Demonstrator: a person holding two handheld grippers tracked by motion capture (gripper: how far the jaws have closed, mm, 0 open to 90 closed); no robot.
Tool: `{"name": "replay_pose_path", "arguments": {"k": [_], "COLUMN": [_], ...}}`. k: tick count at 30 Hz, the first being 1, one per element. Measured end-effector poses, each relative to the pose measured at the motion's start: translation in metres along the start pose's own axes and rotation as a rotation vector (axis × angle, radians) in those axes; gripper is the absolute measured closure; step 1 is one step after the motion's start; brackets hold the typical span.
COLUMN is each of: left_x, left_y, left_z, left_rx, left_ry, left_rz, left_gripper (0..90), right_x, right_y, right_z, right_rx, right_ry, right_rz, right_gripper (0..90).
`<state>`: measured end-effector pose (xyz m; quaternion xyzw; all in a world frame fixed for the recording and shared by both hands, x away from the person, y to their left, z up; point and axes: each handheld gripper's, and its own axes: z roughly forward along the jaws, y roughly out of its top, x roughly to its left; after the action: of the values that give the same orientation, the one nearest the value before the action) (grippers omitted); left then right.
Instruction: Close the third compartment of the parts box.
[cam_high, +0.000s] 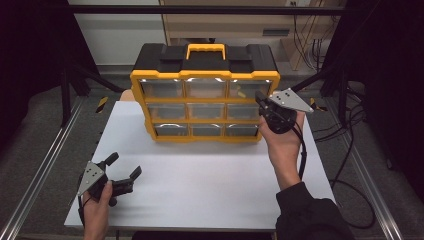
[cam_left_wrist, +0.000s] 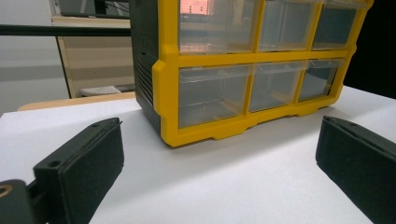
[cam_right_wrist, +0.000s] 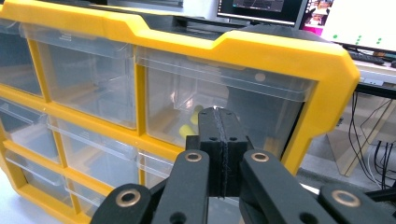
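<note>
A white table (cam_high: 200, 185) sits in a dark framed bay, bare across its near half. The yellow drawer cabinet (cam_high: 205, 100) stands at the far edge, centred. The right gripper (cam_high: 264, 106), jaws pressed together on nothing, points at the top right drawer (cam_right_wrist: 210, 107). The left gripper (cam_high: 123, 166) rests near the left edge, jaws spread wide and empty.

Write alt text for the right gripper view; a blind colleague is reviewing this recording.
The right gripper, its two black jaws pressed together, points at the top right drawer of a yellow-framed organiser with clear plastic drawers. A yellow object lies inside that drawer, blurred through the plastic. Monitors stand behind the organiser.
</note>
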<state>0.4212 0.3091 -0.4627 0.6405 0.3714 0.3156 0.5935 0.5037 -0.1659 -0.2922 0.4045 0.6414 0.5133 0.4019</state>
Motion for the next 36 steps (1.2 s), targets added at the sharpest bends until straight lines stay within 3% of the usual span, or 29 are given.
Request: {"name": "replay_pose_path", "arguments": {"k": [6,12,20,25,36], "left_x": [0.000,0.000,0.000,0.000,0.001], "left_y": [0.000,0.000,0.000,0.000,0.000], "left_z": [0.000,0.000,0.000,0.000,0.000], "left_rx": [0.000,-0.001,0.002,0.000,0.000], "left_ry": [-0.002,-0.002,-0.003,-0.002,0.000], "left_rz": [0.002,0.001,0.002,0.000,0.000], "left_gripper": [0.9,0.8,0.8,0.8,0.8], "right_x": [-0.001,-0.003,-0.010,-0.016,-0.029], "right_y": [0.004,0.008,0.011,0.011,0.009], "right_z": [-0.003,-0.007,-0.011,-0.014,-0.025], "right_rx": [-0.017,-0.057,-0.096,-0.096,-0.121], "right_ry": [0.029,0.062,0.047,0.051,0.065], "right_rz": [0.028,0.067,0.050,0.072,0.052], "right_gripper": [81.1,60.7,29.0,13.6,8.3]}}
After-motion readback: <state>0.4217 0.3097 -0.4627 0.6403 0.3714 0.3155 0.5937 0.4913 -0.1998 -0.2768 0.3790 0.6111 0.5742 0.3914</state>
